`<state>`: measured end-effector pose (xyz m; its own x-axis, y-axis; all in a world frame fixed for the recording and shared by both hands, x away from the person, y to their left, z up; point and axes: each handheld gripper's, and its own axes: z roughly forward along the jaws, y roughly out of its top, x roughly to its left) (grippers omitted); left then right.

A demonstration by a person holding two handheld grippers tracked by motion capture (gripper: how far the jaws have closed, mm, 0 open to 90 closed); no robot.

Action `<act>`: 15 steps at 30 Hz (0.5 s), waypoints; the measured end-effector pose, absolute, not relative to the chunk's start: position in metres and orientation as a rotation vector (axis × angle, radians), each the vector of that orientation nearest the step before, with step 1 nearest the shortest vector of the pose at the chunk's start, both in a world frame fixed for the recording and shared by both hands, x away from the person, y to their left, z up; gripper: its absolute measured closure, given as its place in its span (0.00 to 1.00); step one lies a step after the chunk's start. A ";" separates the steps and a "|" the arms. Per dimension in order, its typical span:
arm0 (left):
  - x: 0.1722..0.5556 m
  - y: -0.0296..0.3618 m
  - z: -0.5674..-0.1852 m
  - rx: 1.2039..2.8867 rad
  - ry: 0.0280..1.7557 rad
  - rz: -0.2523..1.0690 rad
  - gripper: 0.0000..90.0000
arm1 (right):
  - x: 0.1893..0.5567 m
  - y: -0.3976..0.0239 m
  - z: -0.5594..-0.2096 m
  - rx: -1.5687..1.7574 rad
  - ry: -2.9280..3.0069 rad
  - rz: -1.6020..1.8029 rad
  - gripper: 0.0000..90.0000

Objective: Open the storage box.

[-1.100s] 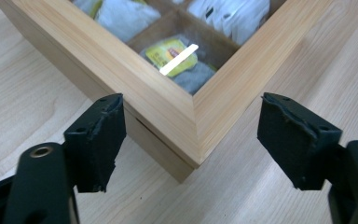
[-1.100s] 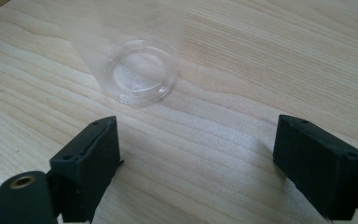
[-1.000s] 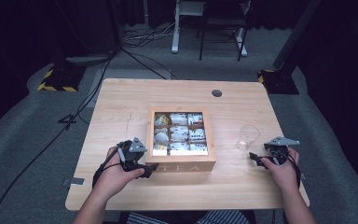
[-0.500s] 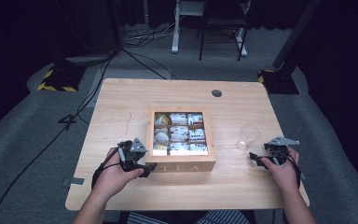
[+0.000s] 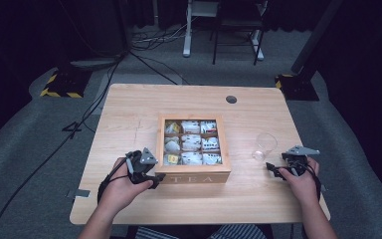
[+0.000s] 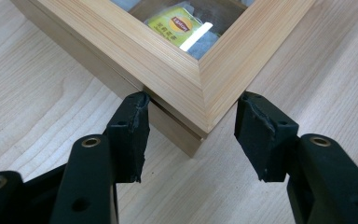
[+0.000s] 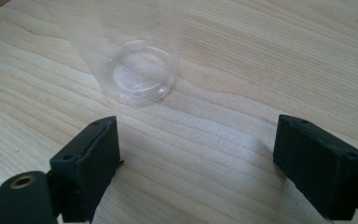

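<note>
A wooden tea box [image 5: 194, 177] marked TEA sits mid-table, its glass lid down over several tea bags [image 5: 191, 143]. My left gripper [image 5: 155, 174] is at the box's front left corner. In the left gripper view that corner of the tea box [image 6: 177, 70] stands between the jaws of my left gripper [image 6: 191, 109], which have just been closing. One pad [image 6: 133, 126] touches the seam under the lid; the other sits a hair off the adjoining face. A yellow tea bag [image 6: 177, 25] shows under the glass. My right gripper [image 5: 274, 169] rests open on the table, short of an empty clear cup [image 5: 264, 146], with the cup [image 7: 140, 70] ahead of my right gripper [image 7: 198, 135].
The light wooden table [image 5: 129, 114] has a round cable hole [image 5: 231, 99] at the back. Cables [image 5: 94, 104] run off its left side over the grey floor. A chair and desk legs [image 5: 219, 35] stand beyond the far edge.
Both hands have stayed where they were; the box and the cup have not moved.
</note>
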<state>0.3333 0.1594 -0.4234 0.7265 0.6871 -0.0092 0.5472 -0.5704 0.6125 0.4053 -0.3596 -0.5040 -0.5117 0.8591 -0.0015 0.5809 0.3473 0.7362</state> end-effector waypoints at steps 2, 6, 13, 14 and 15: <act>0.334 0.160 -0.420 2.312 0.937 0.303 0.51 | 0.405 -0.360 -0.504 1.264 2.227 0.977 0.16; 0.332 0.157 -0.417 2.288 0.920 0.391 0.48 | 0.405 -0.360 -0.504 1.262 2.228 0.977 0.16; 0.330 0.156 -0.409 2.216 0.886 0.525 0.42 | 0.405 -0.360 -0.504 1.260 2.230 0.977 0.16; 0.330 0.156 -0.409 2.216 0.886 0.525 0.42 | 0.405 -0.360 -0.504 1.260 2.230 0.977 0.16; 0.330 0.157 -0.408 2.206 0.883 0.533 0.42 | 0.405 -0.360 -0.504 1.260 2.230 0.977 0.16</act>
